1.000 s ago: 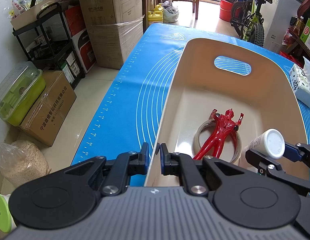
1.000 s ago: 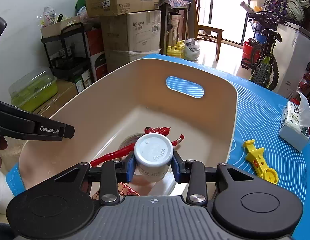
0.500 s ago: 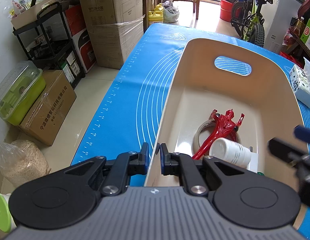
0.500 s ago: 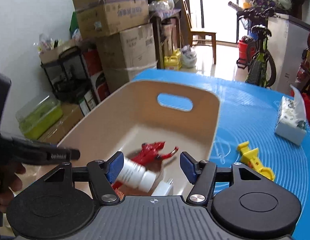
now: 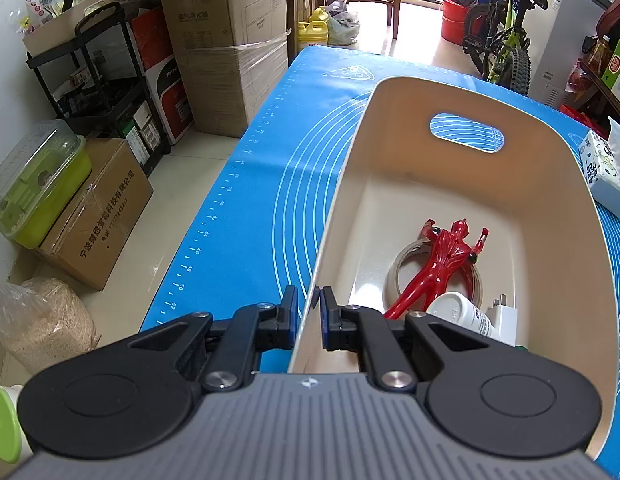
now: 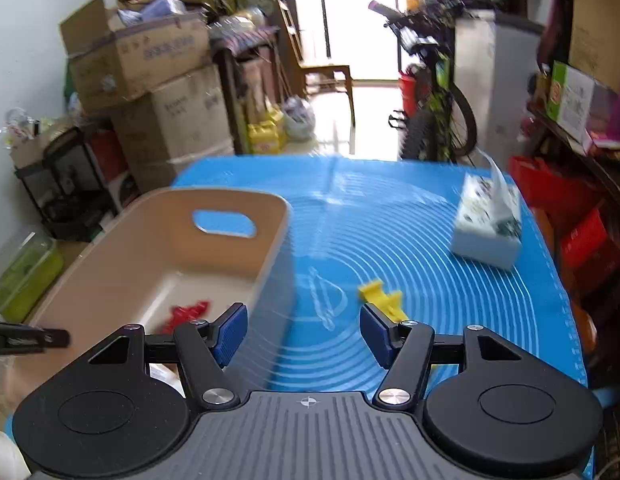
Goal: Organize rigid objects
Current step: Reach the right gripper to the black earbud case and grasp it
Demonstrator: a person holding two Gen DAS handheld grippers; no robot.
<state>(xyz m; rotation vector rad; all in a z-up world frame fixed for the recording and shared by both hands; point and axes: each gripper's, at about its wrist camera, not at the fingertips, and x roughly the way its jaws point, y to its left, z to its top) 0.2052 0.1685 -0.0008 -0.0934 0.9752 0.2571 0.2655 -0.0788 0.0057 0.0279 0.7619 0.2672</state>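
With my left gripper (image 5: 307,308) clamped on the near wall of the bin (image 5: 582,184), holding it steady, the next pick falls to my right gripper (image 6: 303,330), whose jaws stand apart with nothing between them. What matters is the yellow clip (image 6: 384,300) lying on the blue mat (image 6: 390,216) just outside the bin, ahead of my right gripper and a little toward its right pad, part of it hidden behind that pad. Its long axis seems to run slantwise, from the far left toward the near right, though the blur keeps me from being sure. I judge my right hand far the nearer of the two, and free. Inside the bin already lie a red figure (image 5: 438,264) across a tape roll (image 5: 398,276), a white bottle (image 5: 462,314) on its side, and a white plug (image 5: 504,318). A tissue pack (image 6: 488,220) sits well off toward the mat's far right.
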